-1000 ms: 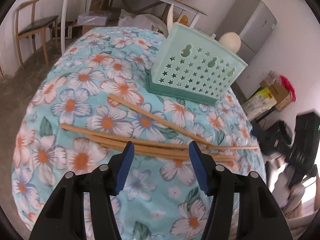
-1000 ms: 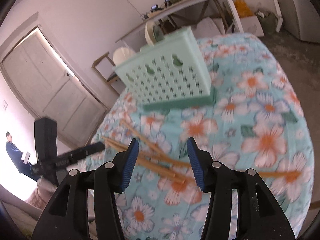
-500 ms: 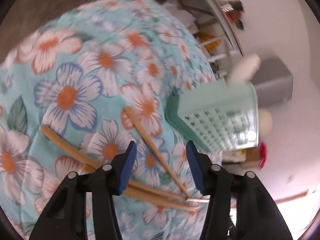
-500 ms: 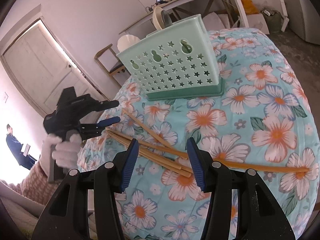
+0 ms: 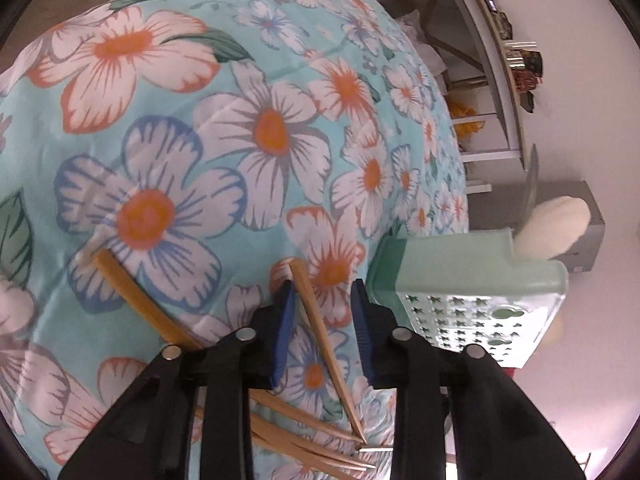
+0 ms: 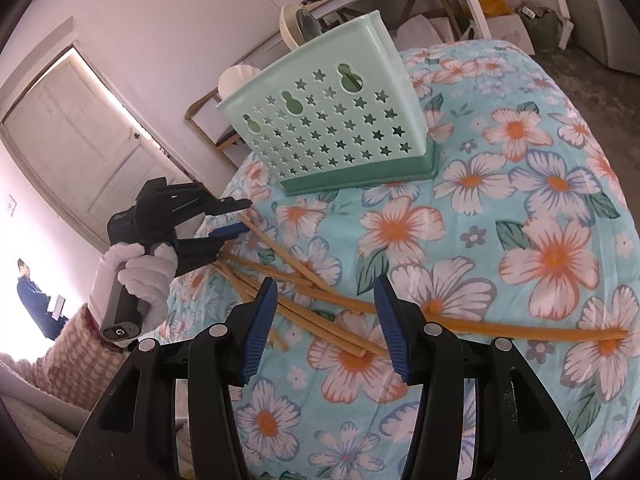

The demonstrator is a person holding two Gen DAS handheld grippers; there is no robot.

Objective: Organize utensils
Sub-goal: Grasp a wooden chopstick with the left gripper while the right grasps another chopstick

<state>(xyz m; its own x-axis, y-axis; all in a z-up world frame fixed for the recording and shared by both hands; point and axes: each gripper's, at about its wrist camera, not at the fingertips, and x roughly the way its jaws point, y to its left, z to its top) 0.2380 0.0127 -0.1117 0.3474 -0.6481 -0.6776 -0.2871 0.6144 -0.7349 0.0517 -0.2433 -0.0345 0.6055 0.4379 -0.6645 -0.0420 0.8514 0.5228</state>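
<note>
Left gripper (image 5: 322, 300) closing narrow around one chopstick (image 5: 320, 332), pads not yet pressing it, near table's (image 6: 560, 92) left edge; right gripper (image 6: 326, 320) hovering half open, gripping nothing, above loose chopsticks (image 6: 320, 316) lying mid-table; mint basket (image 6: 336, 120) standing toward far edge, holding white spoons (image 6: 236, 78)

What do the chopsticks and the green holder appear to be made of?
Chopsticks: probably bamboo or light wood, with a matte tan surface and tapered tips. Green holder: likely moulded plastic, smooth and slightly glossy, with crisp star-shaped cut-outs and a darker green base.
</note>
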